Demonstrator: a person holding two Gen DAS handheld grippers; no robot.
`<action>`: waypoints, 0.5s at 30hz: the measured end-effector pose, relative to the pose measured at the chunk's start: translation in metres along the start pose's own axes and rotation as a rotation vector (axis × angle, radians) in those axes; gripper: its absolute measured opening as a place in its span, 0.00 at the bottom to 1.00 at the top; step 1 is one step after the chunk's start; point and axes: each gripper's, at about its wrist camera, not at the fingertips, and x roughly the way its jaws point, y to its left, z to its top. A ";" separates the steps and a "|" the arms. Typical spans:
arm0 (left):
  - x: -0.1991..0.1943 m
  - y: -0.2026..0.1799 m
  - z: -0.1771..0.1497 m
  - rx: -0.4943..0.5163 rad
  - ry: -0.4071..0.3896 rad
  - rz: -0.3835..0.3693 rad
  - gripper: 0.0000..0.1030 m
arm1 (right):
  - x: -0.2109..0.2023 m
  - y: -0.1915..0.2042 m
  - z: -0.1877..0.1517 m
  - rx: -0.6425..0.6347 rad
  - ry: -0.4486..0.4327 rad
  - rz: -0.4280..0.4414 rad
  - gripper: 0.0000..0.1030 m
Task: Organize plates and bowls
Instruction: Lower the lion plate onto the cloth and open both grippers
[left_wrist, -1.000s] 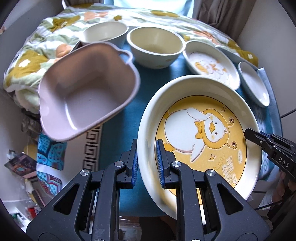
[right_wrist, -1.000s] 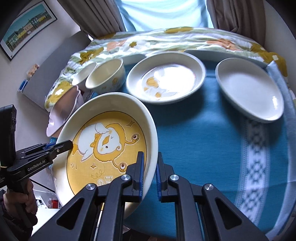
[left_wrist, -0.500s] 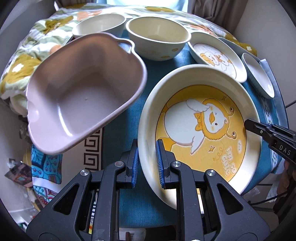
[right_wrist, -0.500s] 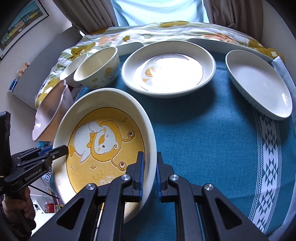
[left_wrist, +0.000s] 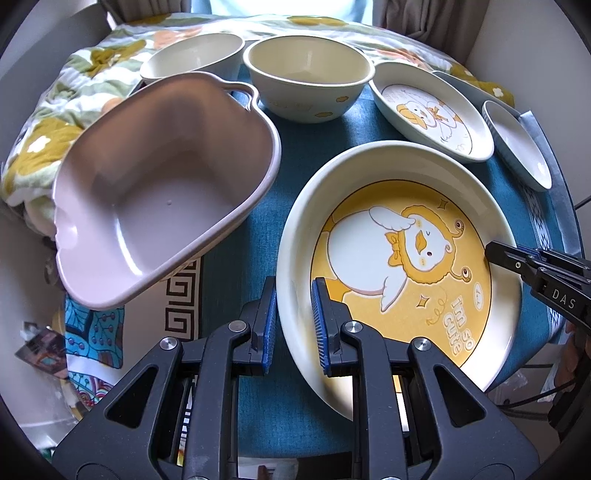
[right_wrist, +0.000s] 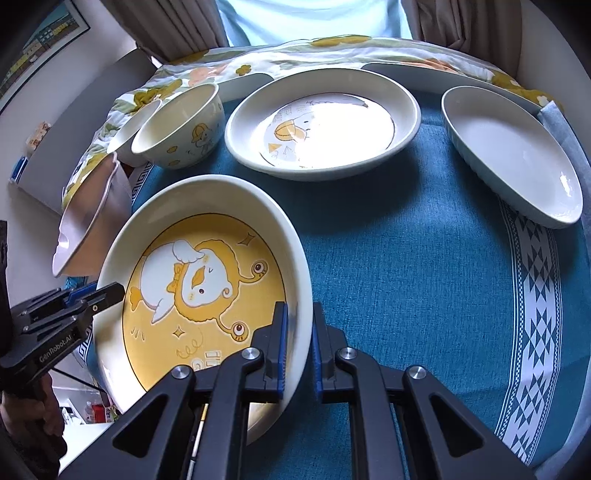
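Left wrist view: left gripper (left_wrist: 293, 325) clamped on yellow duck plate (left_wrist: 402, 273) rim, pink bowl (left_wrist: 162, 184) left of plate, right wrist view: right gripper (right_wrist: 297, 345) clamped on plate's opposite rim, white plate (right_wrist: 321, 125) beyond it on blue surface (right_wrist: 413, 266)

Left side: my path was blocked by the tilted mauve plastic handled tub (left_wrist: 159, 184), close beside the big cream plate with the yellow duck picture (left_wrist: 399, 266); only a narrow strip of teal woven tablecloth (left_wrist: 314, 144) showed between them.
Far edge: I saw the cream ceramic bowl with yellow motifs (right_wrist: 181, 129) and the plain cream bowl (left_wrist: 192, 55) just behind it, side by side, closing that end.
Far centre: the cream duck-print deep plate (right_wrist: 321, 122) stood in my way.
Right side: the plain white oval dish (right_wrist: 513, 155) sat near the edge.
Open room: I had bare cloth at centre right, between the dishes and my right gripper (right_wrist: 297, 343).
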 end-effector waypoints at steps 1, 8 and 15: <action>0.000 -0.001 -0.001 -0.001 0.002 0.005 0.18 | 0.000 0.000 0.000 0.002 0.002 0.000 0.10; -0.013 0.002 0.002 -0.010 -0.044 0.054 0.72 | -0.001 -0.007 0.002 0.034 0.011 0.019 0.10; -0.028 -0.005 0.007 0.002 -0.060 0.060 0.72 | -0.012 -0.002 0.000 -0.001 -0.016 0.006 0.11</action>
